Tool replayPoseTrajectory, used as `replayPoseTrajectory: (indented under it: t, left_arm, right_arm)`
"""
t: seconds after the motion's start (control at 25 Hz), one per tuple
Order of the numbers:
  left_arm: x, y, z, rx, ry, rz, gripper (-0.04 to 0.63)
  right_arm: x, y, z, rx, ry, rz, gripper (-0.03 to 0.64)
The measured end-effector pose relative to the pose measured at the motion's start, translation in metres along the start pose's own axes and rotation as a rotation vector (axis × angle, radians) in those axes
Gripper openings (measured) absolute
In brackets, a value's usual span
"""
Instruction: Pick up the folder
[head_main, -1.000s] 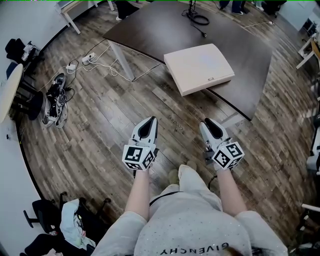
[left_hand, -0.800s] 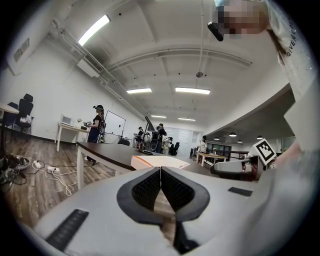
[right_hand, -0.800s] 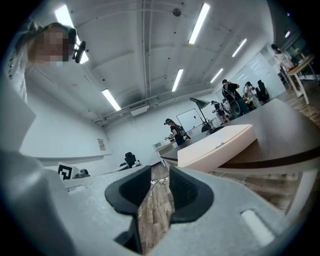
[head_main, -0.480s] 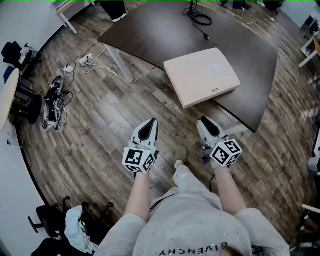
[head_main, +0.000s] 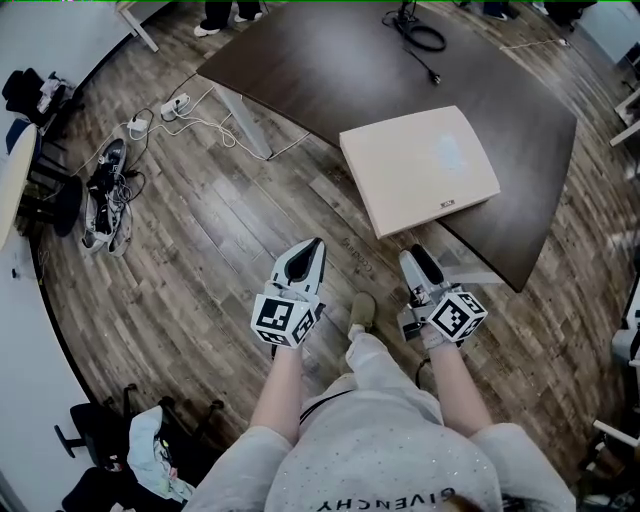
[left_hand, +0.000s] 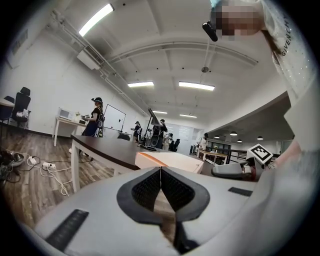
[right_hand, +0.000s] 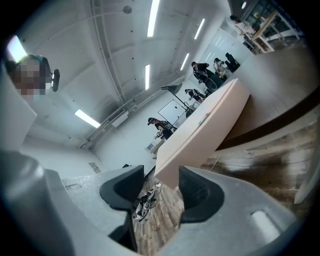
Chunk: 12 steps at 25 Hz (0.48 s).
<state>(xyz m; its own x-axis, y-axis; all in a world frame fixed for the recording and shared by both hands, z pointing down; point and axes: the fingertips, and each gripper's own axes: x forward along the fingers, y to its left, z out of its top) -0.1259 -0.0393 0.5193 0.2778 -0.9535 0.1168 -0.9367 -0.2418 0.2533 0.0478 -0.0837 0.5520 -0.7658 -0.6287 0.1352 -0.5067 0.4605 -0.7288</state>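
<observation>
Now folder (head_main: 420, 165) on table (head_main: 320, 60) ahead of right gripper (head_main: 417, 258), jaws opening, empty.

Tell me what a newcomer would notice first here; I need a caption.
The beige folder stands out, lying on the dark table with its near corner past the edge. Below, over wood floor, the left gripper is shut and the right gripper is opening, empty, facing that corner.

Folder (head_main: 420, 165) is lying on the table (head_main: 300, 60), its near corner hanging out past the edge, over the floor (head_main: 200, 240). Behind it, a cable (head_main: 425, 40) is trailing across the tabletop. Left of the table, a power strip (head_main: 178, 103) is sitting on the floor.
</observation>
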Motion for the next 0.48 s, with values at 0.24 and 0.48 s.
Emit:
replayPoseTrajectory:
  t: [0.24, 0.48]
  left_arm:
    - [0.032, 0.005, -0.011, -0.004, 0.025, -0.022, 0.0]
    - [0.057, 0.007, -0.02, -0.003, 0.042, -0.038, 0.0]
  right_arm:
    - [0.02, -0.019, 0.005, 0.149, -0.02, 0.008, 0.287]
    - [0.038, -0.042, 0.016, 0.313, -0.089, 0.021, 0.341]
